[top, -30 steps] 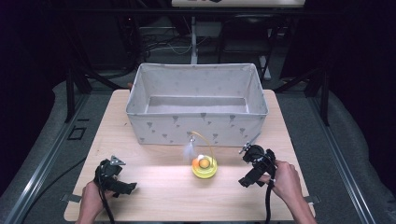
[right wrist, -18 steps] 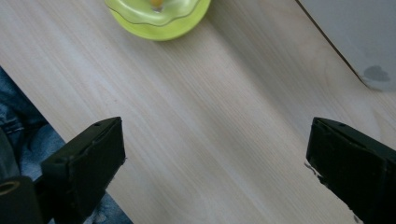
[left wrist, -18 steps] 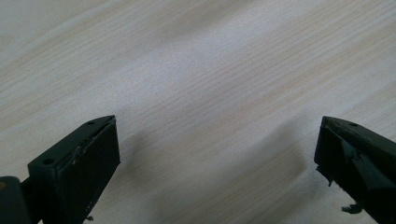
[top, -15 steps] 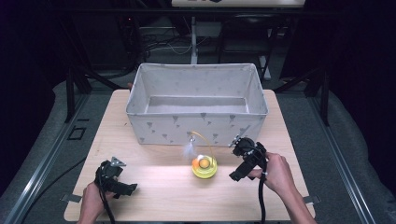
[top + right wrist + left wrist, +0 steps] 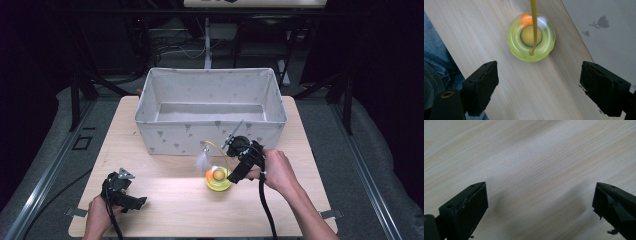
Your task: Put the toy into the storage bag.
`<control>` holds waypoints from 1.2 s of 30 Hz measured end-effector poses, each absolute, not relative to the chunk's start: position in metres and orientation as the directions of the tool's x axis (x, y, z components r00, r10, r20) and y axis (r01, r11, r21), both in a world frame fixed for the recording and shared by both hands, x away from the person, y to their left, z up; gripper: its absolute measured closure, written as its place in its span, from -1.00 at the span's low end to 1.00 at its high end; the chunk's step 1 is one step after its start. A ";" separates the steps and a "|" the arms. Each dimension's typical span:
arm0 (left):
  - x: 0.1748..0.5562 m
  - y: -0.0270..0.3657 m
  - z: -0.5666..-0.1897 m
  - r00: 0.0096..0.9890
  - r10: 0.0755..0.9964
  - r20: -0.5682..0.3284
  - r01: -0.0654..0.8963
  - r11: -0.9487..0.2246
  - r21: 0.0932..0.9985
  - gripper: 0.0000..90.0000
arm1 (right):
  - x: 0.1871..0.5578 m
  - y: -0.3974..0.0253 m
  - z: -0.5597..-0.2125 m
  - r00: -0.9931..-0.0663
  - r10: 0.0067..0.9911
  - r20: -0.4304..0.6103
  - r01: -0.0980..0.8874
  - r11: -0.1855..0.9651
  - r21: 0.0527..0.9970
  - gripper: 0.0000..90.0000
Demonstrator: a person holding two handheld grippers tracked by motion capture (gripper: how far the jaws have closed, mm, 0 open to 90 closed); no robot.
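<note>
Dim, dark surroundings w/ lit tabletop [image 5: 165, 200] (toy [image 5: 531, 40] slightly blurred)

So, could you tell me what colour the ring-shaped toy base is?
Yellow-green; the toy base shows best in the right gripper view.

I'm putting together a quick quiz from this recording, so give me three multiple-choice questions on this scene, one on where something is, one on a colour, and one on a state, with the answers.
1. Where does the ring toy sit?
A. inside the fabric bin
B. on the table in front of the fabric bin
C. between the left gripper's jaws

2. What colour is the toy's ring base?
A. yellow-green
B. blue
C. black

3. How do the right gripper's jaws stand?
A. shut on the toy
B. shut on nothing
C. open

Answers: 1 B, the high view shows it on the wood before the bin's front wall. 2 A, the right gripper view shows it. 3 C, the jaws stand wide apart, toy beyond them.
</note>
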State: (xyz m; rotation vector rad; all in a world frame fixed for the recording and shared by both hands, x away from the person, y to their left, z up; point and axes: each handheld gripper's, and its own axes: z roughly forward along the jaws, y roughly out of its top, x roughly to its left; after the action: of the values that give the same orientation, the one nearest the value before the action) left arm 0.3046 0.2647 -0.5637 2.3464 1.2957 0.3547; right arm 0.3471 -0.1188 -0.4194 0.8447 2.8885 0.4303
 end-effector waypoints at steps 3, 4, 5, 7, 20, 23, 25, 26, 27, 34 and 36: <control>0.305 0.265 -0.565 0.526 0.850 0.010 0.741 -0.464 0.486 -1.00 | 0.352 -0.111 -0.416 -0.848 0.528 -0.038 0.498 0.820 0.282 -0.63; 0.305 0.265 -0.565 0.527 0.849 0.012 0.740 -0.467 0.484 -1.00 | 0.354 -0.108 -0.416 -0.853 0.520 -0.034 0.492 0.825 0.276 -0.62; 0.305 0.265 -0.565 0.527 0.850 0.012 0.742 -0.466 0.482 -1.00 | 0.356 -0.105 -0.415 -0.859 0.511 -0.032 0.486 0.833 0.265 -0.59; 0.305 0.265 -0.565 0.527 0.850 0.015 0.740 -0.468 0.482 -1.00 | 0.358 -0.099 -0.413 -0.866 0.498 -0.043 0.471 0.842 0.264 -0.52; 0.305 0.265 -0.564 0.532 0.847 0.019 0.742 -0.477 0.472 -0.99 | 0.364 -0.078 -0.400 -0.908 0.415 -0.059 0.394 0.893 0.217 0.40; 0.305 0.266 -0.564 0.526 0.850 0.020 0.743 -0.470 0.476 -0.99 | 0.365 -0.077 -0.398 -0.916 0.397 -0.055 0.380 0.903 0.201 0.51; 0.305 0.266 -0.565 0.528 0.849 0.020 0.742 -0.473 0.475 -1.00 | 0.365 -0.076 -0.398 -0.918 0.393 -0.051 0.376 0.904 0.203 0.57; 0.305 0.266 -0.565 0.529 0.848 0.023 0.740 -0.475 0.476 -1.00 | 0.365 -0.075 -0.398 -0.921 0.386 -0.055 0.370 0.909 0.195 0.59; 0.305 0.265 -0.565 0.530 0.847 0.024 0.739 -0.476 0.476 -0.99 | 0.365 -0.075 -0.397 -0.920 0.387 -0.056 0.370 0.909 0.191 0.62; 0.305 0.265 -0.564 0.533 0.846 0.025 0.739 -0.479 0.474 -1.00 | 0.367 -0.073 -0.395 -0.921 0.386 -0.060 0.371 0.912 0.173 0.86; 0.305 0.265 -0.564 0.533 0.846 0.025 0.739 -0.480 0.472 -1.00 | 0.368 -0.073 -0.395 -0.918 0.391 -0.059 0.377 0.910 0.171 0.93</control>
State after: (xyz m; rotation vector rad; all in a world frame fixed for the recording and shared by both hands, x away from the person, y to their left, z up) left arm 0.3051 0.2650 -0.5640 2.3688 1.2967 0.3573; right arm 0.3683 -0.0733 -0.3951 0.6008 2.9805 0.2383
